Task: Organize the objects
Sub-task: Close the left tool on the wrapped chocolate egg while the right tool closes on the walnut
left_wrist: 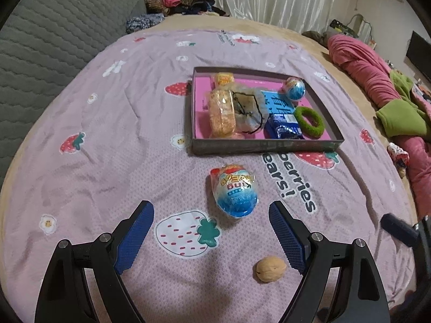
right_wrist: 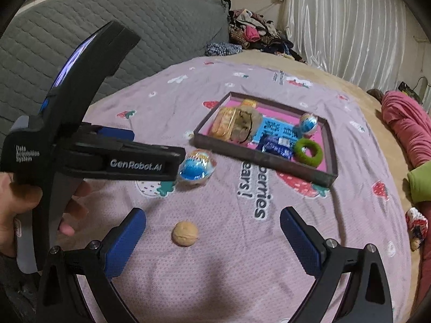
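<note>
Left wrist view: both fingers of left gripper (left_wrist: 211, 212) run off bottom edge; body not seen. Right gripper (left_wrist: 398, 228) shows only as a dark blurred tip at right edge, rest cut off, jaw gap not readable from here. Print on egg-shaped toy (left_wrist: 235, 193) upside down, partly legible only. In tray (left_wrist: 258, 146), blue packet (left_wrist: 282, 113) partly covered by clear bag (left_wrist: 249, 113); its text too small to read.

Right wrist view: left gripper's body hides one end of egg-shaped toy (right_wrist: 198, 165). Hand (right_wrist: 16, 210) cut by left edge, fingers blurred. Quilt lettering (right_wrist: 256, 191) partly under tray (right_wrist: 261, 158).
</note>
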Motion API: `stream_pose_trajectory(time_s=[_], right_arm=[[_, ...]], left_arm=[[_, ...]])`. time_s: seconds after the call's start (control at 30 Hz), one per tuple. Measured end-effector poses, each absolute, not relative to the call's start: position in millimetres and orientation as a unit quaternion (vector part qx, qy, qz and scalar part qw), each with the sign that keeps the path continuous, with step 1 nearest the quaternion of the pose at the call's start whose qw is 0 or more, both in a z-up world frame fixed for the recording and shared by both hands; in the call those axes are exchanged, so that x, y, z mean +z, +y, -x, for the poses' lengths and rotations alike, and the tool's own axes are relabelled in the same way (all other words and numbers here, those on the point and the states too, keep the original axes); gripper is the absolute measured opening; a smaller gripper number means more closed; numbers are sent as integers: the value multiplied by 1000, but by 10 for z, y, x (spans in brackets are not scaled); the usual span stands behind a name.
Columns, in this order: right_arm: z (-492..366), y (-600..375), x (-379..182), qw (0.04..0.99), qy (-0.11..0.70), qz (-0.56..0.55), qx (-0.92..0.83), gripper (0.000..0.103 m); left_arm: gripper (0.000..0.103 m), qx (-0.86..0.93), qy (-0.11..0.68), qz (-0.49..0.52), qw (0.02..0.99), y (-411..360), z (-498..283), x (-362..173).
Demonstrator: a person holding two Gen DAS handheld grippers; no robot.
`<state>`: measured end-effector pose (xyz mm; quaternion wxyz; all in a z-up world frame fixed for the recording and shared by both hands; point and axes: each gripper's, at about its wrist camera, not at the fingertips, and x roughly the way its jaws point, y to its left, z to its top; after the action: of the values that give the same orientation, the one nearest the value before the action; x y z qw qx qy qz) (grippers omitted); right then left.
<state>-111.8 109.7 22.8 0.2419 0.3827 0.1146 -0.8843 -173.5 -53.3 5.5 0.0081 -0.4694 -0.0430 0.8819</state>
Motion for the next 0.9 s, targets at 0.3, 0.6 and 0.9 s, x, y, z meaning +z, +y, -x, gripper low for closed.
stream_pose_trajectory(time_s=[0.3, 0.6, 0.9], right_arm=[[1143, 990, 10, 241, 107, -391, -882, 101], [1201, 919, -201, 238, 112, -409, -874, 101], [1197, 843, -348, 249, 112, -415, -868, 101]], left_arm=[[88, 874, -37, 484, 8, -498, 1859, -116], [88, 868, -35, 495, 11, -461, 1925, -216], [88, 861, -27, 508, 6, -472, 2009, -349]])
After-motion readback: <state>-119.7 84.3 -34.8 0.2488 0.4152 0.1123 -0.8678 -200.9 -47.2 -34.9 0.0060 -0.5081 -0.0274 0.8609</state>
